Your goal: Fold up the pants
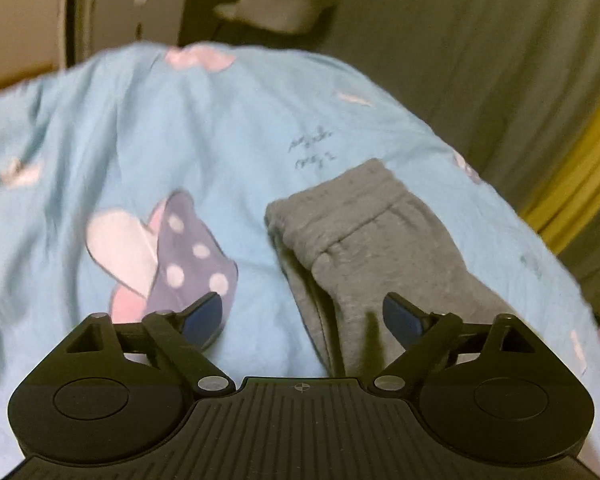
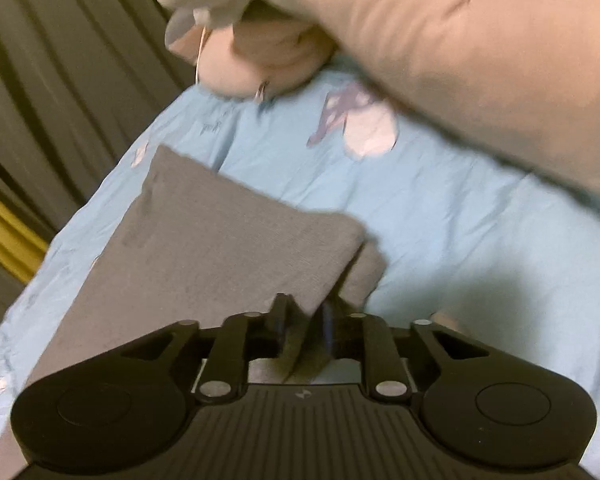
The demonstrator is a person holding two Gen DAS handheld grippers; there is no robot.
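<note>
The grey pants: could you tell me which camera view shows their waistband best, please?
The left wrist view: the waistband lies in plain sight with its gathered seam. In the right wrist view the grey pants show only plain folded cloth, no waistband seam to make out.

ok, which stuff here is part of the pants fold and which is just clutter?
In the job:
- grey pants
- left gripper, open above them
- right gripper, grey fabric between its jaws

Lying about:
- blue bedsheet, the work surface
- pink pillow
- curtain

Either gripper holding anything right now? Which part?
Left gripper: open, empty. Right gripper: a corner of the grey pants lies between its narrowly parted jaws; a firm grip cannot be told.
</note>
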